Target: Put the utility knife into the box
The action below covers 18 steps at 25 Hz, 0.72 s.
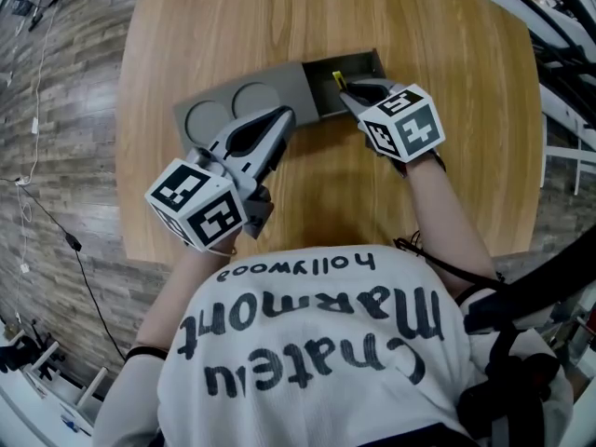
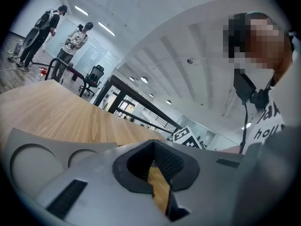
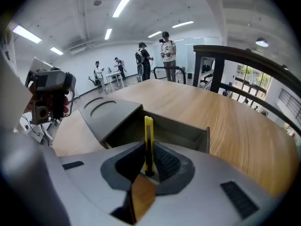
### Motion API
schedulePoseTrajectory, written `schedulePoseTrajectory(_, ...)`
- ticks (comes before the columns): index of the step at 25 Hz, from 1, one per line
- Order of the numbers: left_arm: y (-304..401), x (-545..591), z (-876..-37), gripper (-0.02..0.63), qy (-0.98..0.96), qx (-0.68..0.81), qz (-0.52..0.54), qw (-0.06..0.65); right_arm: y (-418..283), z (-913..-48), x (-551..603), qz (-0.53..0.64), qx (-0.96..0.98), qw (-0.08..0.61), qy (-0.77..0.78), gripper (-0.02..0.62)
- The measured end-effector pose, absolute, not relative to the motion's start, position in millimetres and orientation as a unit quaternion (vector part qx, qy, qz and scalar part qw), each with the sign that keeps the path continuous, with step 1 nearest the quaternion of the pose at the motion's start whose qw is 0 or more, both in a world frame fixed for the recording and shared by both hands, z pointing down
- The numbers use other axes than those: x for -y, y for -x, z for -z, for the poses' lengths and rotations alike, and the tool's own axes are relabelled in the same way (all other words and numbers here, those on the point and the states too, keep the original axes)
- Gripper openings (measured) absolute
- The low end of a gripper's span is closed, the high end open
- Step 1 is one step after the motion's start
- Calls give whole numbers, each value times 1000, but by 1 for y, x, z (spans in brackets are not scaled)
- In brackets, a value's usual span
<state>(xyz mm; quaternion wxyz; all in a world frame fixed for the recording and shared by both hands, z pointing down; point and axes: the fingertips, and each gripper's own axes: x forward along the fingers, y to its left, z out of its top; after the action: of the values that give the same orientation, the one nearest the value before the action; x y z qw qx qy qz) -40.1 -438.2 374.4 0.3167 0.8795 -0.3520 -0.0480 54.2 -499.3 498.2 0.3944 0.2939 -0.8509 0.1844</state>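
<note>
The right gripper (image 3: pixel 148 166) is clamping a yellow utility knife (image 3: pixel 148 142) between its jaws, holding the knife's tip over the open drawer (image 1: pixel 358 66) at the right end of a grey box (image 1: pixel 219 112). The left gripper (image 2: pixel 157 173), jaws together and empty, is sitting at the box's near edge on the wooden table (image 1: pixel 428 26).

One utility knife (image 3: pixel 148 140); one box (image 1: pixel 312 89); one table (image 1: pixel 447 26); two grippers: left gripper (image 1: pixel 282 117), right gripper (image 1: pixel 347 92).

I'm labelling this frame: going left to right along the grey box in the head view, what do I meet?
Two round recesses in the box lid → left gripper → yellow utility knife, held by the right gripper → bare wooden table.
</note>
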Motion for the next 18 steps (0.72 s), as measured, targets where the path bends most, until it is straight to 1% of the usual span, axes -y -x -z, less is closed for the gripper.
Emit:
schedulePoseTrajectory(8, 37, 441, -378, 6, -880, 347, 51, 321, -56, -500, 500, -186, 850, 396, -293, 58)
schedulePoseTrajectory(15, 36, 443, -377, 6, -884, 337, 52, 319, -56, -492, 506, -234, 858, 343, -303, 58)
schedulePoseTrajectory(18, 36, 445, -376, 6, -884, 337, 54, 319, -59, -479, 511, -227, 865, 312, -320, 58)
